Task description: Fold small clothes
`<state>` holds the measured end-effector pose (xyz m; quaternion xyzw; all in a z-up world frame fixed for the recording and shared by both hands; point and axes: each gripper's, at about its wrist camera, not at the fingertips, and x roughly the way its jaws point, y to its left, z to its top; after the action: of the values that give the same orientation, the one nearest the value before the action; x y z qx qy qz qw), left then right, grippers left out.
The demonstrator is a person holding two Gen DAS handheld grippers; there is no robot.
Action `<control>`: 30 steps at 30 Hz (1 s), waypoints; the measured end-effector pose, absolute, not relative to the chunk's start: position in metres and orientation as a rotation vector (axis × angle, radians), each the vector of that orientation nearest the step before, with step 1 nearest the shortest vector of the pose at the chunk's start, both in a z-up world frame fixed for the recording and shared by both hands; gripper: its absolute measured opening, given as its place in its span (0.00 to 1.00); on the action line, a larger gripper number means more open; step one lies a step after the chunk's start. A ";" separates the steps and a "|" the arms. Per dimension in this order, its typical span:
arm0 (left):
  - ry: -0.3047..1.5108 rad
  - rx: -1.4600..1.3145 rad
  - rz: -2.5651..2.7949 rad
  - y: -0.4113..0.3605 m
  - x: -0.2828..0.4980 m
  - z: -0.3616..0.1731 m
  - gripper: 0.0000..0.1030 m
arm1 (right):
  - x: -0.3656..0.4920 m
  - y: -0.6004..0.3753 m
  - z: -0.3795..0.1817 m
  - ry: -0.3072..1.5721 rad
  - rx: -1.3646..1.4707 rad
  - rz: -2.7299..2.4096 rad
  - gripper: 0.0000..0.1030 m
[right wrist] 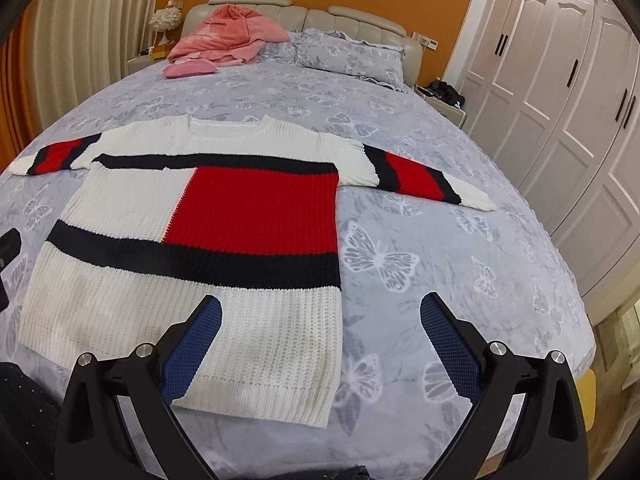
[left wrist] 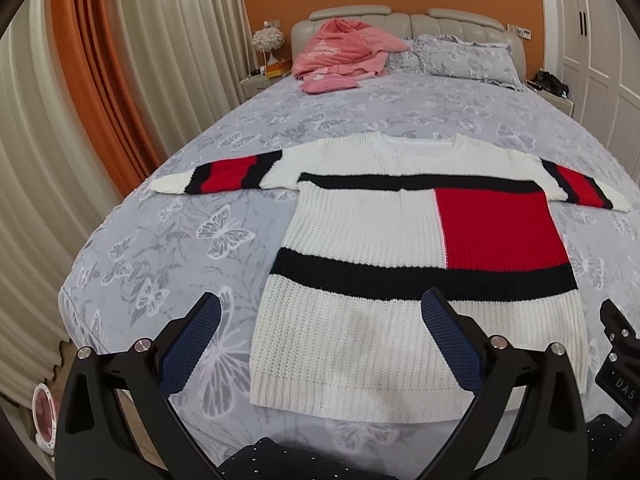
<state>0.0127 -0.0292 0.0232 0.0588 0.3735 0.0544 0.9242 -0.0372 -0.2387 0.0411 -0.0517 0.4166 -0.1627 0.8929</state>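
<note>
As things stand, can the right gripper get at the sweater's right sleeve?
Probably yes. The right gripper is open and empty, and the right sleeve lies flat on the bed with only bare bedspread between them.

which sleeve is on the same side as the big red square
The sleeve pointing toward the wardrobe side of the sweater; the red square sits just below it. The other sleeve adjoins white knit.

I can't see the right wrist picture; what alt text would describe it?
A white knit sweater with red and black blocks lies flat, sleeves spread, on a grey butterfly-print bedspread. The open right hand-held gripper hovers above its hem.
</note>
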 end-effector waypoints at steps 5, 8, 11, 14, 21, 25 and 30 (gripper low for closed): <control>0.799 0.140 0.106 -0.031 0.015 0.013 0.95 | -0.033 -0.238 0.035 0.880 -0.110 -0.336 0.95; 0.802 0.137 0.097 -0.031 0.016 0.011 0.95 | -0.031 -0.235 0.034 0.884 -0.118 -0.338 0.95; 0.810 0.135 0.090 -0.032 0.017 0.009 0.95 | -0.031 -0.234 0.034 0.882 -0.123 -0.338 0.95; 0.817 0.132 0.087 -0.032 0.019 0.008 0.95 | -0.031 -0.234 0.033 0.885 -0.123 -0.339 0.95; 0.820 0.128 0.076 -0.032 0.020 0.011 0.95 | -0.028 -0.239 0.032 0.907 -0.091 -0.326 0.95; 0.802 0.150 0.053 -0.036 0.025 0.016 0.95 | -0.018 -0.269 0.033 0.964 0.059 -0.270 0.95; 0.791 0.144 0.004 -0.045 0.049 0.025 0.95 | 0.019 -0.357 0.032 0.973 0.157 -0.327 0.95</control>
<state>0.0489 -0.0445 0.0252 0.0703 0.3849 0.0018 0.9203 0.0191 -0.3568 0.0320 0.0752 0.4651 -0.1560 0.8682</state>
